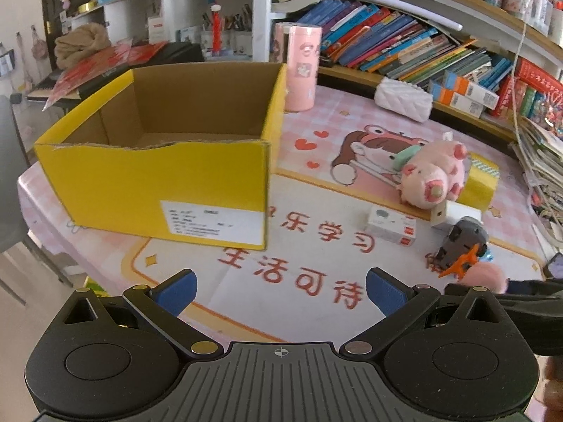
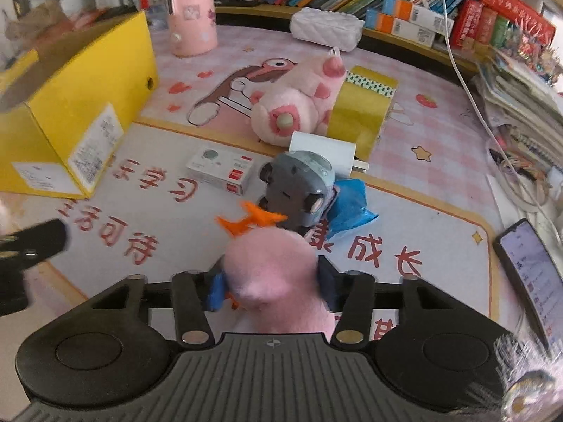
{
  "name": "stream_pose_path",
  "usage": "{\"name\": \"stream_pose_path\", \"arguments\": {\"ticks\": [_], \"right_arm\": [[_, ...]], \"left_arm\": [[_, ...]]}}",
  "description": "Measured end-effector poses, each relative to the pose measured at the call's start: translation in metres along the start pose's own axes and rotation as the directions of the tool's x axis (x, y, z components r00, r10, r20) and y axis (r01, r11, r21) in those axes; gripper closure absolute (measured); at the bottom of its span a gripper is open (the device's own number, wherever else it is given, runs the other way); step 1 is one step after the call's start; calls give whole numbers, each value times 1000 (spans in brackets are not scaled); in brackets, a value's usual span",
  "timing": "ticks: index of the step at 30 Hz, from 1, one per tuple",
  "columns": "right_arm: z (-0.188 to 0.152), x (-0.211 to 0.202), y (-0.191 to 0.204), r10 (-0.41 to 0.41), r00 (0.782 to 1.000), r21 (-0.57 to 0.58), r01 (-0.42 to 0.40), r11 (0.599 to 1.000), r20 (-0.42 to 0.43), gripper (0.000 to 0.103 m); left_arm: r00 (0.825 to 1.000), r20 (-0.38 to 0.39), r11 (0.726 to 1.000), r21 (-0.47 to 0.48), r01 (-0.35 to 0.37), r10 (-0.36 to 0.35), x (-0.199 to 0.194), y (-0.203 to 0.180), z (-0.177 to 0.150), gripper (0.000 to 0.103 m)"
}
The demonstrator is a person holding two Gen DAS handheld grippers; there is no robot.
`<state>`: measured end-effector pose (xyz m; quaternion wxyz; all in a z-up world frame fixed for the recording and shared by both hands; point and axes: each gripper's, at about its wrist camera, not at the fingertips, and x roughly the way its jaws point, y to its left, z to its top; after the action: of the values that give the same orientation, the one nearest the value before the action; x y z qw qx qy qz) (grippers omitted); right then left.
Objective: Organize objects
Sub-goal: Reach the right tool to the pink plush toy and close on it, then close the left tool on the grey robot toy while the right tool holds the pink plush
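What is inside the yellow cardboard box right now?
The yellow box shows only bare brown walls and a strip of bare floor in the left wrist view. Its near wall hides the front part of the floor, so small things there cannot be ruled out.

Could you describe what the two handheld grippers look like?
Both match: the left gripper and right gripper have matte black bodies with a ribbed grey centre plate bearing a small crosshair mark, round black side discs, silver pivot pins, and blue-padded jaws.

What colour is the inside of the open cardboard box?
Plain brown inside the box, yellow outside; the left wrist view shows it best.
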<state>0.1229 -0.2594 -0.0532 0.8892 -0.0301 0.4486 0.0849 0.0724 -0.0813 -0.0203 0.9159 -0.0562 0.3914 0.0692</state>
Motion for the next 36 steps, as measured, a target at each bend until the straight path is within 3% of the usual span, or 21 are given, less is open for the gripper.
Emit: {"name": "stream_pose_path", "arguments": {"ticks": [11, 16, 21, 25, 27, 32, 36], "right_arm": [[0, -43, -59, -112, 978, 151, 86, 985, 177, 56], [-3, -53, -85, -176, 961, 226, 127, 966, 211, 56], [-7, -54, -102, -200, 959, 260, 144, 955, 202, 56], [-5, -52, -106, -202, 957, 249, 148, 957, 206, 56], [-3, -51, -107, -203, 956, 240, 150, 959, 213, 56], [3, -46, -107, -200, 955, 214, 153, 965, 218, 56], [5, -43, -109, -203, 954, 200, 159, 967, 220, 56]], "left_arm": [[994, -1, 989, 106, 107, -107, 10, -55, 8, 0], [991, -8, 980, 150, 131, -132, 16, -78, 12, 1], [985, -37, 969, 180, 170, -166, 27, -97, 13, 2], [981, -53, 961, 196, 195, -188, 36, -108, 17, 17], [977, -63, 955, 205, 214, -206, 41, -114, 19, 29], [960, -75, 921, 269, 282, -271, 46, -136, 22, 32], [955, -115, 908, 297, 296, -274, 59, -150, 20, 34]]}}
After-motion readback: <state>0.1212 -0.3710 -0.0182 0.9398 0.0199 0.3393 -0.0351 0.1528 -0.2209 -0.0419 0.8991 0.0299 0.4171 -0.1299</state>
